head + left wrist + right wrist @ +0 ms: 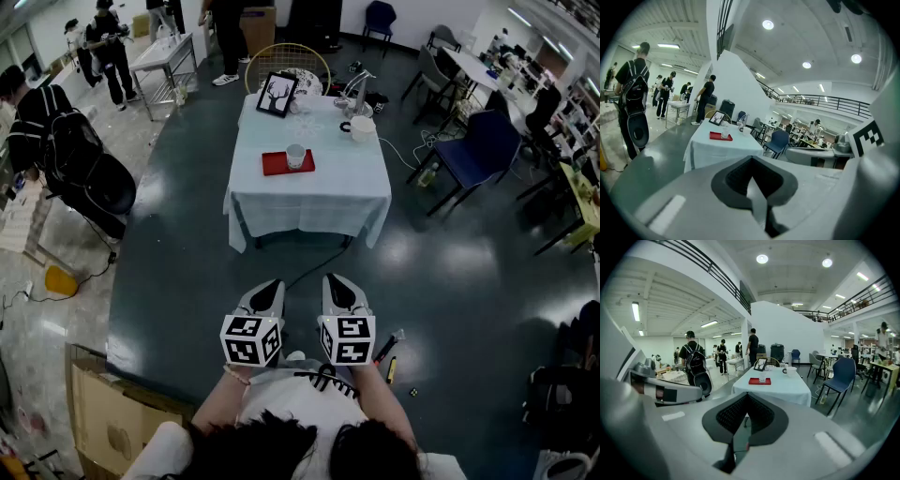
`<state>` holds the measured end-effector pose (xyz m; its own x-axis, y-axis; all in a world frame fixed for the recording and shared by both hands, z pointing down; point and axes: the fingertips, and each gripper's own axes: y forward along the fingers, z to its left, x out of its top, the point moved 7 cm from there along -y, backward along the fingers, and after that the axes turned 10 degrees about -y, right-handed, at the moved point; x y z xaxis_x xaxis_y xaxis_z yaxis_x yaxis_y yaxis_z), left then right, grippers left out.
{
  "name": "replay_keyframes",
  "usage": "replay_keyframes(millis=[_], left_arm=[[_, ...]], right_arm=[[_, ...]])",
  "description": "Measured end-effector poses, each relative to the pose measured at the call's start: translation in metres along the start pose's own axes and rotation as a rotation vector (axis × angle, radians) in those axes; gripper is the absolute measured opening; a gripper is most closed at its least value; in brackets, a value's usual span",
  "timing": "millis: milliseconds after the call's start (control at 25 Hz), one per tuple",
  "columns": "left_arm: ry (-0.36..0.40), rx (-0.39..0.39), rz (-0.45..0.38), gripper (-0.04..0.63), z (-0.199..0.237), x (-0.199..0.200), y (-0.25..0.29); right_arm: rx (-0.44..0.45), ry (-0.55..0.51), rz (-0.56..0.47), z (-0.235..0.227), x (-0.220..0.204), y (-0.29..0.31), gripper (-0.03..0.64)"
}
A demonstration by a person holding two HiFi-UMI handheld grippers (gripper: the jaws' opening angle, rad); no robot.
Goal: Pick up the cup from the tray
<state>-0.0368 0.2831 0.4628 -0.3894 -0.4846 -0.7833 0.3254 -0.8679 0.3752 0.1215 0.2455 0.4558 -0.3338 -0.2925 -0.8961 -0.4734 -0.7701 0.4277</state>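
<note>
Person is standing well back from the bench (309, 202), holding left tool (267, 289) and right tool (336, 284) side by side. Both are tipping slightly down, jaws pressed together on nothing. Cup (296, 156) is standing upright on red tray (274, 165), left of the bench's middle, nearer the left edge. Approach looks pending. To do it well: walking up to the near edge, spreading one tool's jaws early, coming in level at the cup's side, squeezing gently, lifting straight so the tray isn't dragging.
</note>
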Motion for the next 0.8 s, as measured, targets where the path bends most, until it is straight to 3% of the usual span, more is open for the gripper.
replay_keyframes(millis=[520,800], left_arm=[[-0.004,0.008,0.0,0.001,0.006,-0.002,0.001],[-0.002,0.01,0.012,0.001,0.013,0.007,0.011]], right_arm=[[-0.028,0.016,0.029,-0.001,-0.009,0.003,0.025],[-0.005,0.119,-0.01,-0.007,-0.004,0.017,0.031]])
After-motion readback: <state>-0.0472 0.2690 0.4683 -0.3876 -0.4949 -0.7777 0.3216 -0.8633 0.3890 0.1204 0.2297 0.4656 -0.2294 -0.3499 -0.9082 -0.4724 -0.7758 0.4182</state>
